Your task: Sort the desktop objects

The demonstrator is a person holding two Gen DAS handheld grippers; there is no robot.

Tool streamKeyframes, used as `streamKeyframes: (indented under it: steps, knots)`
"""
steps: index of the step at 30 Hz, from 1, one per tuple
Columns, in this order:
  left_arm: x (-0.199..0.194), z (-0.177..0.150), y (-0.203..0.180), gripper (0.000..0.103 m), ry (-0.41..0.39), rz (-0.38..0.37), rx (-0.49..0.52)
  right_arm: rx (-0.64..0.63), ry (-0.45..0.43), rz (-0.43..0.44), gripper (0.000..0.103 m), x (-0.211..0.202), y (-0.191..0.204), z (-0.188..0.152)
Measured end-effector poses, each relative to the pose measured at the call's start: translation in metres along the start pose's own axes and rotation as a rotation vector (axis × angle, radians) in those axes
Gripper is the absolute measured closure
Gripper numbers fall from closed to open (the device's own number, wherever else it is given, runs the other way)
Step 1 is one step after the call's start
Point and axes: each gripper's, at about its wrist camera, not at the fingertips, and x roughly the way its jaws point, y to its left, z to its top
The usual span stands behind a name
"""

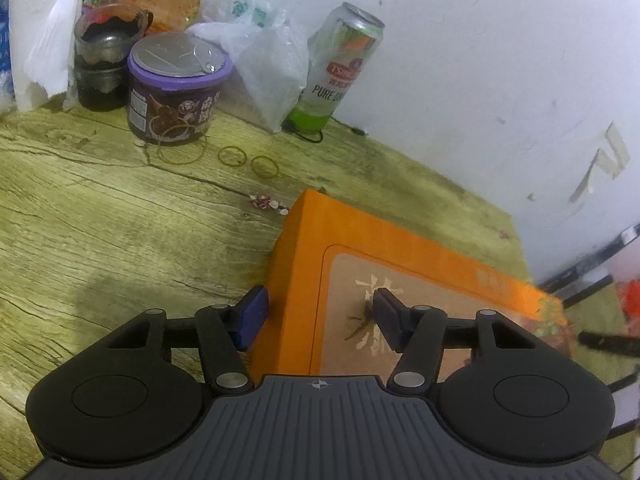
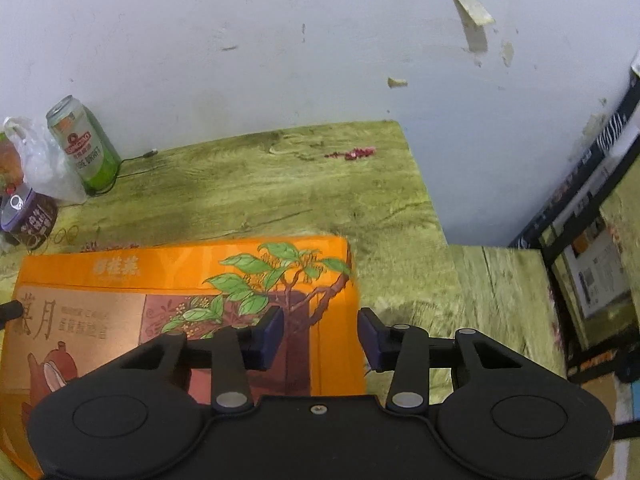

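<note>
A flat orange gift box [image 1: 400, 248] [image 2: 120, 264] with printed leaves and characters lies on the wooden desk [image 1: 100, 220]. My left gripper [image 1: 320, 316] straddles the box's left edge. Its left finger hangs just outside the side wall, and its right finger rests over the printed top. My right gripper [image 2: 322, 334] straddles the box's right edge, with one finger over the top and the other close beside the right wall. Both pairs of jaws show a gap, and only the box's edge lies between them.
Against the back wall stand a green beer can [image 1: 342, 68] [image 2: 84, 148], a purple-lidded jar [image 1: 176, 88], a dark glass jar [image 1: 104, 60], a plastic bag [image 1: 268, 60] and paper towel [image 1: 40, 32]. Rubber bands [image 1: 248, 162] lie loose. A black rack [image 2: 580, 260] stands past the desk's right edge.
</note>
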Motion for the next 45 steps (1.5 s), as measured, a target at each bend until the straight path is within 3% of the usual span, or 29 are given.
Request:
streamKeyframes:
  steps: [9, 12, 19, 40, 45]
  knots:
    - [0.007, 0.002, -0.010, 0.044, 0.012, 0.070, 0.023, -0.099, -0.007, 0.008, 0.063, 0.013, 0.003, -0.002]
    - [0.009, 0.001, -0.013, 0.044, 0.014, 0.088, 0.027, -0.111, 0.006, 0.019, 0.072, 0.019, 0.003, -0.002]
    - [0.013, 0.000, -0.018, 0.044, 0.022, 0.118, 0.038, -0.131, 0.013, 0.044, 0.074, 0.027, 0.001, 0.000]
    - [0.019, 0.000, -0.022, 0.043, 0.035, 0.137, 0.049, -0.108, 0.059, 0.076, 0.074, 0.046, -0.008, 0.000]
    - [0.017, -0.001, -0.020, 0.039, 0.038, 0.116, 0.041, -0.001, 0.058, 0.100, 0.070, 0.033, -0.022, 0.002]
